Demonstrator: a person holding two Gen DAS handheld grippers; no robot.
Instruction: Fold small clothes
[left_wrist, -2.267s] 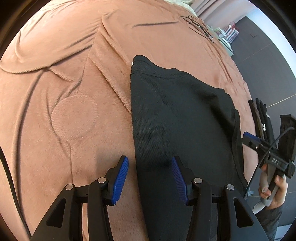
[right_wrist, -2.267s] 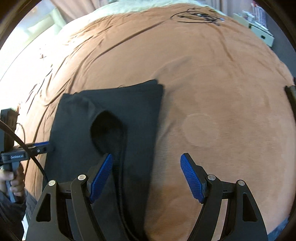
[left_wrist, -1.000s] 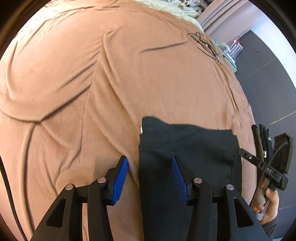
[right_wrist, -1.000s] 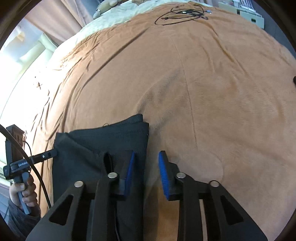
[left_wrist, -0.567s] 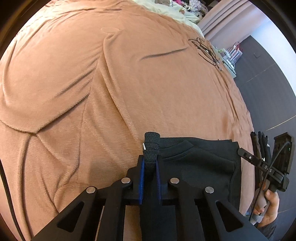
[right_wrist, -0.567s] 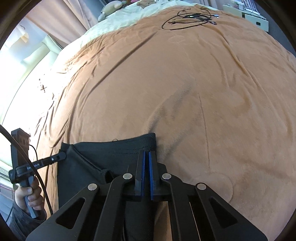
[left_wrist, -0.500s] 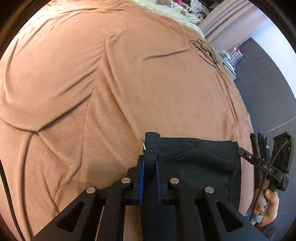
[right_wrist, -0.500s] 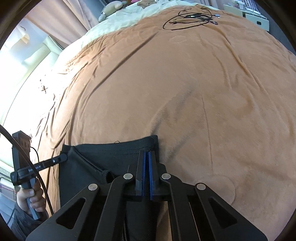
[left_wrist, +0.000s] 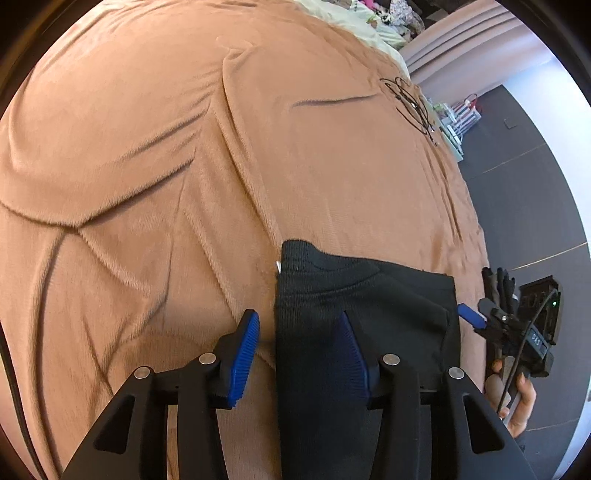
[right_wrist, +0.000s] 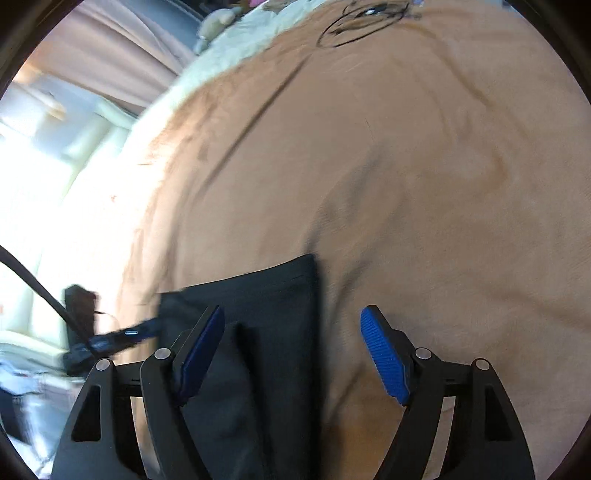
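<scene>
A black garment (left_wrist: 369, 295) lies folded flat on the brown blanket (left_wrist: 184, 147). My left gripper (left_wrist: 299, 356) hovers over the garment's left edge with its jaws opening. The cloth's edge lies between the blue pads (left_wrist: 245, 350), which do not press it. In the blurred right wrist view, the garment (right_wrist: 280, 295) shows its right edge between the fingers of my right gripper (right_wrist: 293, 350). Its jaws are also opening, wide and clear of the cloth. Each gripper appears in the other's view, my right gripper (left_wrist: 476, 319) in a hand (left_wrist: 517, 402) and my left gripper (right_wrist: 125, 334) at the garment's other side.
A tangle of black cable (left_wrist: 410, 103) lies far off on the blanket. To the right the bed ends at a dark floor (left_wrist: 517, 192), with a small rack (left_wrist: 458, 125) beyond it. Pale bedding (right_wrist: 221, 59) and a bright window side (right_wrist: 44, 147) lie to the left.
Half a second ago both grippers were shut on the garment's far edge, holding it raised. Now both have let go and spread, and the edge lies flat. The right view has swung.
</scene>
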